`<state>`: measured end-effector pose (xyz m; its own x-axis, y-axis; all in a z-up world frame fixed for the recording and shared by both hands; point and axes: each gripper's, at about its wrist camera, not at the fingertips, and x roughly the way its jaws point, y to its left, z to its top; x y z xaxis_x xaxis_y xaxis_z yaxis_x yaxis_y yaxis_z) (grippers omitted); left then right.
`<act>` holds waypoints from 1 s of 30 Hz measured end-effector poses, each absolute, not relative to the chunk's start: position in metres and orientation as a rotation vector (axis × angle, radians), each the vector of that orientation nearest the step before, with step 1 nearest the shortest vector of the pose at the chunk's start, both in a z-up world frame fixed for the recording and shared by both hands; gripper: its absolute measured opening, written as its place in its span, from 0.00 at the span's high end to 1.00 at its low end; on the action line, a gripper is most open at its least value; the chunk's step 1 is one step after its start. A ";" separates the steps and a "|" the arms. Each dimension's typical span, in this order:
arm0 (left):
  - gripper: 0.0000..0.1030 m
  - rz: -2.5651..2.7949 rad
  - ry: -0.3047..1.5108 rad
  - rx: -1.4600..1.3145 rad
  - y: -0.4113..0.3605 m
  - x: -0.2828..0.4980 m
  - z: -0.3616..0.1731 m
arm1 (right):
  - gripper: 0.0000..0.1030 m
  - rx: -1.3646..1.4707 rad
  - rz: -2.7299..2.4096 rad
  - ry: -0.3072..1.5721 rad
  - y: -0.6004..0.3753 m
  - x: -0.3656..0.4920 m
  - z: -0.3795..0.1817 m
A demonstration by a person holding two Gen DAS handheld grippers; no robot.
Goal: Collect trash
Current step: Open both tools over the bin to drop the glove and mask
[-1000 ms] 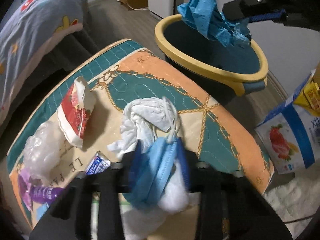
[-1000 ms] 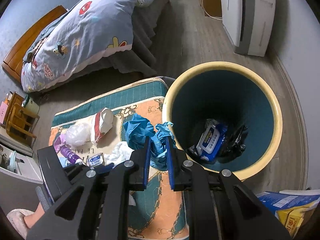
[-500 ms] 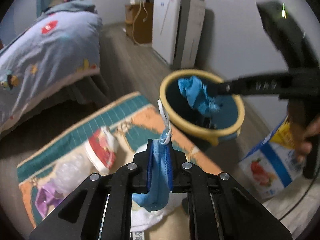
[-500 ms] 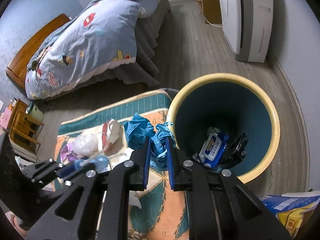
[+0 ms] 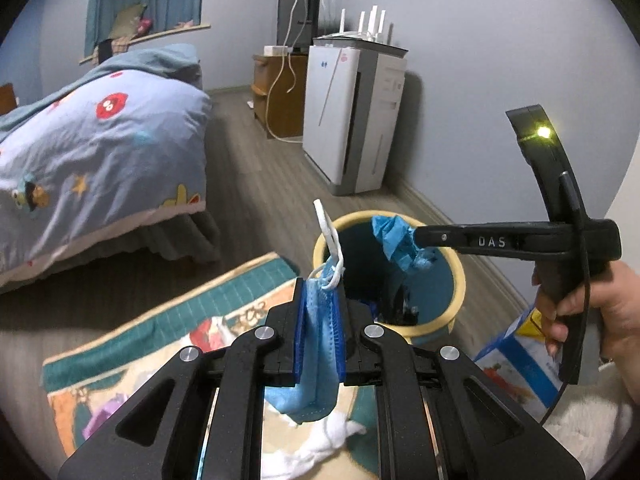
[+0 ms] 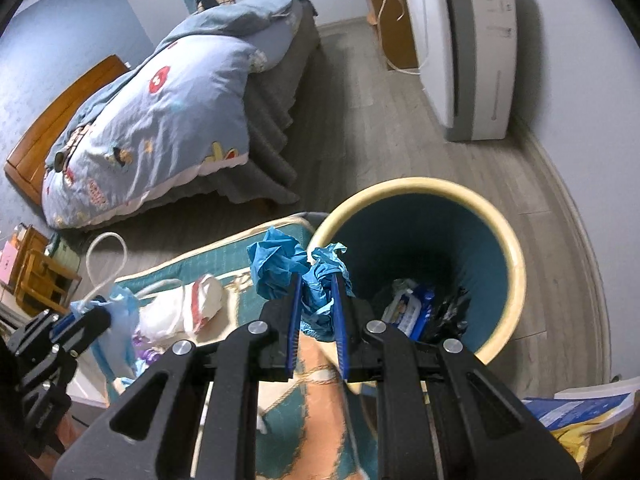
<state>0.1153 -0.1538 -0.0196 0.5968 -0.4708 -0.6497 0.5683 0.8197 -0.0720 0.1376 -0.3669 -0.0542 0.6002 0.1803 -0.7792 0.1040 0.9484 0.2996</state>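
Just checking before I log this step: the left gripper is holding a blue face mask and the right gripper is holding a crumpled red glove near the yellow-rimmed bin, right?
Not quite: the glove in the right gripper is blue, not red, as the right wrist view shows. The rest stands: the left gripper holds a blue face mask, near the yellow-rimmed bin.

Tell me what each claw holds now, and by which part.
The left claw grips a blue face mask across its folded middle. The right claw pinches a crumpled blue glove at its bunched lower part.
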 end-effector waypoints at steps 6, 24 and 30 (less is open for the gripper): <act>0.88 -0.622 0.687 0.148 -0.175 0.119 -0.021 | 0.86 0.360 -0.019 0.920 -0.393 0.137 -0.056; 0.88 -0.682 0.715 0.224 -0.261 0.147 -0.068 | 0.86 0.494 -0.197 0.965 -0.481 0.138 -0.097; 0.87 -0.702 0.737 0.214 -0.280 0.159 -0.083 | 0.86 0.522 -0.216 1.008 -0.490 0.138 -0.114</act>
